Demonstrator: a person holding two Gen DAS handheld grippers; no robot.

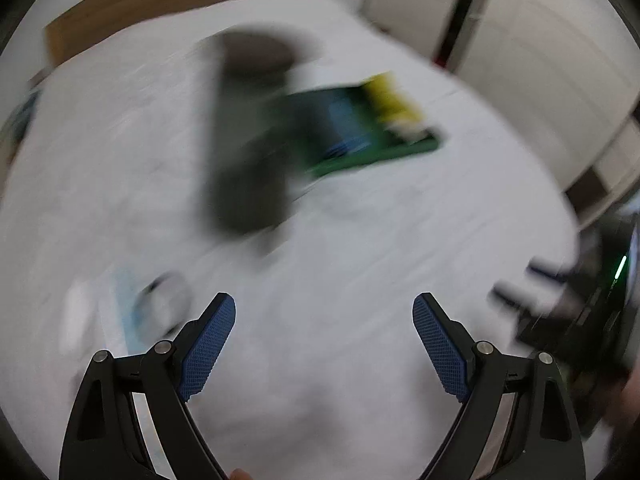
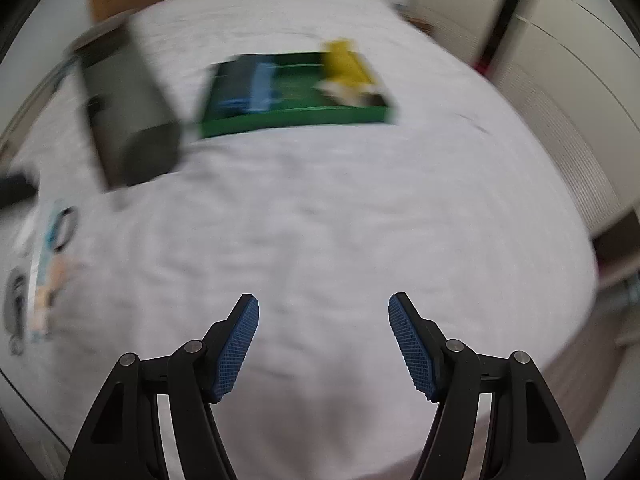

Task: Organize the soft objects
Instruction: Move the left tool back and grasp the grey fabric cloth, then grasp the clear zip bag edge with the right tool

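Two hand-held grippers, left [image 1: 324, 344] and right [image 2: 324, 344], were held spread and empty above a white bed [image 2: 320, 220]. Well beyond both, a green tray [image 2: 296, 116] was seen carrying a yellow soft item [image 2: 346, 64] and a blue one [image 2: 262, 88]. Everything was blurred; a dark upright object [image 1: 248, 132] beside it could not be identified.
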